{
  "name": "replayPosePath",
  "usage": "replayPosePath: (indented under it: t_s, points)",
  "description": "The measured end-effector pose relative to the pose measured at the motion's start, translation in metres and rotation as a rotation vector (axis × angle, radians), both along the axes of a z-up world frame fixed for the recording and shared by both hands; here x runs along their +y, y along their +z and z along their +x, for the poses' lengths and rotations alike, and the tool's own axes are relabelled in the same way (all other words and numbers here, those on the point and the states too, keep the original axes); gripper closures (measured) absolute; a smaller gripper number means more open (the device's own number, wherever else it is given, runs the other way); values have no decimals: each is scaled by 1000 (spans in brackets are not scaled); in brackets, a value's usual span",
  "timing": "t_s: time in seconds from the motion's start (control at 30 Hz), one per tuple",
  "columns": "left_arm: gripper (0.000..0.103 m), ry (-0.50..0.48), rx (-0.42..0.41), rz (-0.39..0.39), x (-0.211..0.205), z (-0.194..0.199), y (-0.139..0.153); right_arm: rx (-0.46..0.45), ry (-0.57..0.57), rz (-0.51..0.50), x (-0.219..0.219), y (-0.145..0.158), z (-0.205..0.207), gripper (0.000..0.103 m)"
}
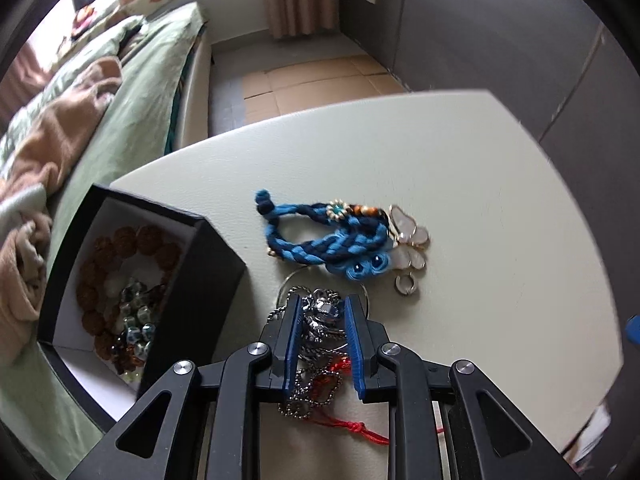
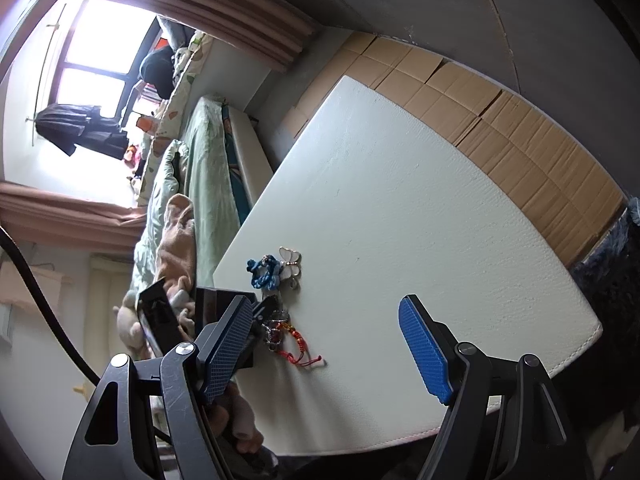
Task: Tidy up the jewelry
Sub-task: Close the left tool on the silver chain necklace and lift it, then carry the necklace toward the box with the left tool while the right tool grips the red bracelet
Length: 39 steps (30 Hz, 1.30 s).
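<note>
My left gripper (image 1: 320, 300) is shut on a silver chain tangle (image 1: 322, 320) with a red cord (image 1: 348, 426), on the white table (image 1: 460, 184). Just beyond lie a blue braided bracelet (image 1: 320, 236), a white butterfly pendant (image 1: 410, 236) and a small ring (image 1: 406, 285). An open black box (image 1: 192, 280) to the left holds brown bead bracelets (image 1: 120, 248) and glassy beads (image 1: 134, 320). My right gripper (image 2: 324, 344) is open and empty above the table's near side; the chain and red cord (image 2: 288, 340), the blue bracelet (image 2: 262, 272) and the box (image 2: 216, 304) show beyond its left finger.
A bed with green bedding (image 1: 132, 112) and a tan blanket (image 1: 52, 144) runs along the table's left. Cardboard (image 1: 316, 84) covers the floor beyond the table. Grey cabinets (image 1: 500, 32) stand behind. A dark furry thing (image 2: 616, 272) sits at the table's right.
</note>
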<state>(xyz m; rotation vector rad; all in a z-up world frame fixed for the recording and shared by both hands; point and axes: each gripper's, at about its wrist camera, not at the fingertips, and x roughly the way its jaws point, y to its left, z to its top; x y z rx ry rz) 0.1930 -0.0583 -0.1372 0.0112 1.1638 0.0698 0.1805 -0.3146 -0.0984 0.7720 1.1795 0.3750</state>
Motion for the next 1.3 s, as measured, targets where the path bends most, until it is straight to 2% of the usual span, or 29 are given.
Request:
replayPosePath:
  t_s: [0.07, 0.43, 0.47, 0.5, 0.6, 1.07, 1.3]
  points:
    - [80, -7, -16, 17, -1, -1, 1, 0, 4, -2, 0, 0, 0, 27]
    - [79, -32, -9, -28, 6, -4, 0, 2, 1, -8, 0, 0, 0, 27]
    - [82, -33, -15, -33, 6, -5, 0, 0, 8, -10, 2, 0, 0, 27]
    - [88, -35, -22, -40, 7, -6, 0, 0, 15, -10, 4, 0, 0, 27]
    - [88, -16, -29, -105, 14, -8, 3, -5, 58, -15, 16, -1, 0, 27]
    - [88, 30, -221, -212, 40, -35, 71, -47, 185, -125, 66, -3, 0, 27]
    - [88, 74, -339, -274, 68, -50, 115, -93, 301, -236, 108, -7, -5, 45]
